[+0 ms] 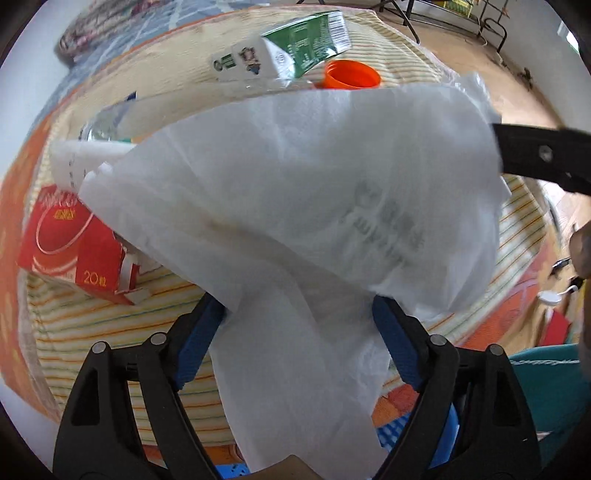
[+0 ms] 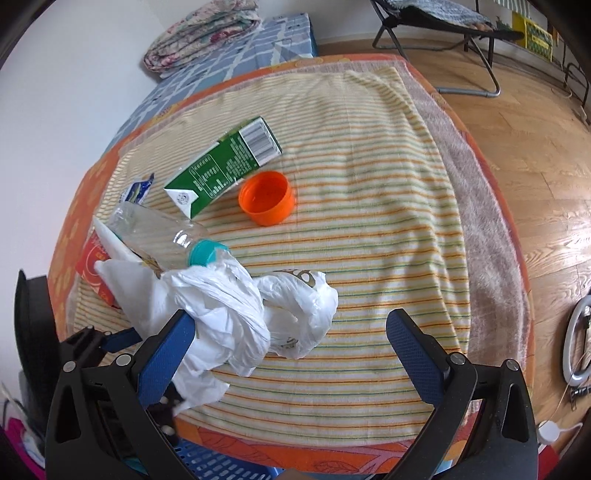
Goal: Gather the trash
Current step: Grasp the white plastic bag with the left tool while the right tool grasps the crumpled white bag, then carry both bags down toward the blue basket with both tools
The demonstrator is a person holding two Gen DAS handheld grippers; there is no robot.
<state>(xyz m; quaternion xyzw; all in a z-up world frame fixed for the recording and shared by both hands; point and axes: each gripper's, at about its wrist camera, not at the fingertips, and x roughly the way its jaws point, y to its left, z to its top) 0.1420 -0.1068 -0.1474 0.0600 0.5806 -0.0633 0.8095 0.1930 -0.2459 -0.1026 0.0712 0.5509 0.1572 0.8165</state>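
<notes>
A white plastic bag [image 1: 295, 206] [image 2: 236, 314] fills the left wrist view. It hangs between the blue pads of my left gripper [image 1: 299, 325], whose jaws stand wide apart. My right gripper [image 2: 291, 343] is open above the striped towel [image 2: 369, 229], its left pad touching the bag. Trash on the towel: a green milk carton [image 2: 225, 166] [image 1: 291, 51], an orange cap [image 2: 266, 198] [image 1: 352, 75], a clear bottle [image 2: 162, 232] with a teal cap, a red box [image 1: 74, 247] [image 2: 94, 262], a blue wrapper [image 2: 138, 188].
A blue basket [image 2: 218, 463] sits below the table's near edge. A folded quilt [image 2: 199, 33] lies on a blue mattress behind. A black chair [image 2: 443, 33] stands on the wood floor at the right. A ring light [image 2: 580, 343] lies far right.
</notes>
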